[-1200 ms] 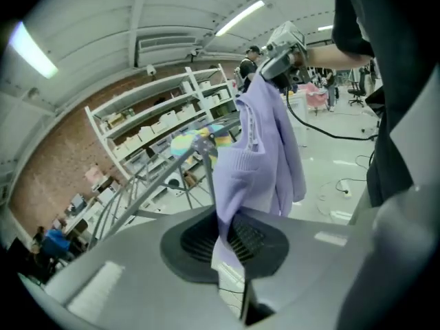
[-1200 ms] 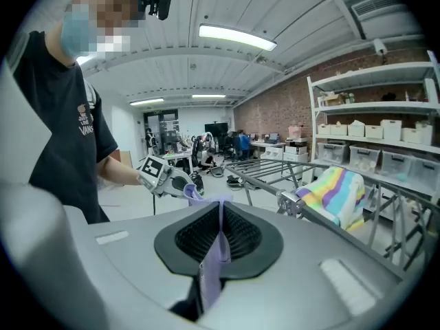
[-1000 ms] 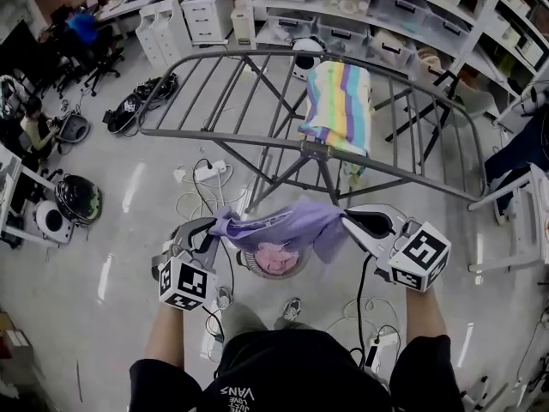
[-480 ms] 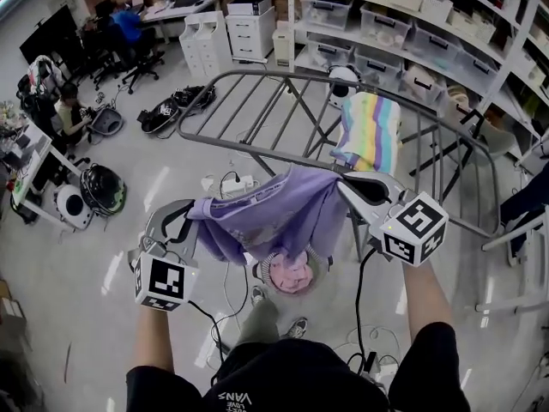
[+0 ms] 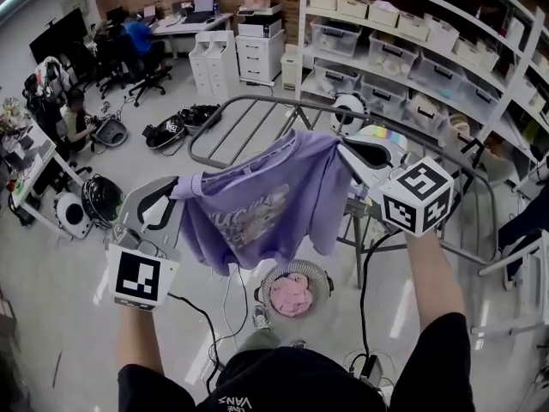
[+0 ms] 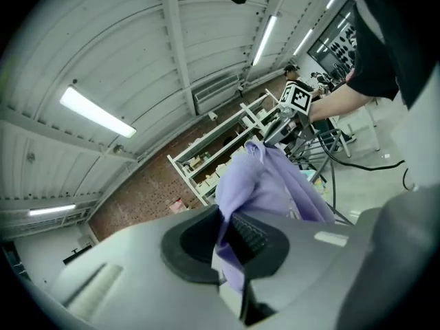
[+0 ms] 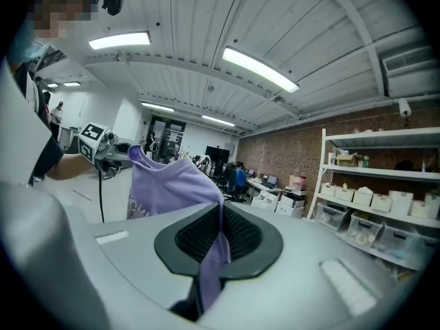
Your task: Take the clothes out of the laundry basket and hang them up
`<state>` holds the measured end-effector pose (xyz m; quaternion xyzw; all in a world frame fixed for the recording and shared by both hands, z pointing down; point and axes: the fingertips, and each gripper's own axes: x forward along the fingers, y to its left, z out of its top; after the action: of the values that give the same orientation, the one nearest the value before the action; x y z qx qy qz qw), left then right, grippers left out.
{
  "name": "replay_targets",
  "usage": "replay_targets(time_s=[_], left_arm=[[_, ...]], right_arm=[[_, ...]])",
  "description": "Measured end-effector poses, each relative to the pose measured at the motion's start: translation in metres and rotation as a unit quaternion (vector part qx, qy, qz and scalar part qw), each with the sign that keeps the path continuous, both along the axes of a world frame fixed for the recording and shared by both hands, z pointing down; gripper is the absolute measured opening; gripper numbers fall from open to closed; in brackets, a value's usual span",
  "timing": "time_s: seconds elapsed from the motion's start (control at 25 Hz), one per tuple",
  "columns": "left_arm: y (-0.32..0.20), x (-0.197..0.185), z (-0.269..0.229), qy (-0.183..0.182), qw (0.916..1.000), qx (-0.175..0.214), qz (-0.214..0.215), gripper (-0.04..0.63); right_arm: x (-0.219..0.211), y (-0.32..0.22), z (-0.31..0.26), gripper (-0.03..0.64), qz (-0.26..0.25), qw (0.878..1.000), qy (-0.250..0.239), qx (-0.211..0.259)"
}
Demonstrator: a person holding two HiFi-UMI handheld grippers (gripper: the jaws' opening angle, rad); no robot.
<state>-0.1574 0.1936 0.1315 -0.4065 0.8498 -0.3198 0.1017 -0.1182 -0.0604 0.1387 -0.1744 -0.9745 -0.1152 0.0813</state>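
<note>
The person stood on the near side of the grey drying rack (image 5: 249,114), with a purple T-shirt (image 5: 257,204) held up and spread between the two grippers. The left gripper (image 5: 177,187) had its jaws clenched on one top corner of the shirt, and its own view showed purple cloth pinched between the ribbed pads. The right gripper (image 5: 345,150) was clamped the same way on the other corner, with a fold of cloth trailing out below its pads. The shirt hung free in the air, printed side towards the person, level with the rack's near rail or a little above it. I could not tell whether its hem brushed the rail.

The round laundry basket (image 5: 264,288) sat on the floor on the near side of the rack, just below the shirt, with a pink garment (image 5: 294,294) lying in it. A striped towel (image 5: 383,134) was already draped over the rack, towards its right end.

To my eye this was the carry-over step: the shirt was out of the basket and not yet on the rack. The next move would need both grippers to take the top edge forward over a bare rail left of the towel, lower it until the cloth hung on both sides, and only then let go.
</note>
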Motion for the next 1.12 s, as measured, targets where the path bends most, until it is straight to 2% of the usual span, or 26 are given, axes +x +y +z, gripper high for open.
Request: replay_targets(time_s=[0.08,0.24,0.52,0.64,0.8,1.12], left_arm=[[-0.001,-0.013,-0.011,0.004,0.9999,0.007,-0.008,0.017],[-0.004,-0.047,-0.037,-0.014,0.9997,0.018,-0.007,0.017],[-0.019,-0.101,-0.098,-0.082,0.9956,0.038,0.025,0.018],[-0.022,-0.124,-0.119,-0.081,0.9951,0.047,0.034,0.018],[-0.035,-0.151,-0.142,-0.099,0.9928,0.041,0.053,0.018],[-0.097,-0.190,-0.180,-0.110,0.9925,0.047,0.028,0.018]], right_arm=[[-0.020,-0.003,-0.014,0.020,0.004,1.000,-0.008,0.006],[-0.063,-0.006,-0.040,0.021,0.018,0.999,-0.028,0.023],[-0.139,-0.023,-0.096,0.021,0.057,0.995,-0.063,0.043],[-0.168,-0.028,-0.122,0.021,0.074,0.993,-0.083,0.046],[-0.205,-0.043,-0.153,0.021,0.103,0.988,-0.108,0.047],[-0.277,-0.101,-0.196,0.021,0.120,0.983,-0.135,0.041]])
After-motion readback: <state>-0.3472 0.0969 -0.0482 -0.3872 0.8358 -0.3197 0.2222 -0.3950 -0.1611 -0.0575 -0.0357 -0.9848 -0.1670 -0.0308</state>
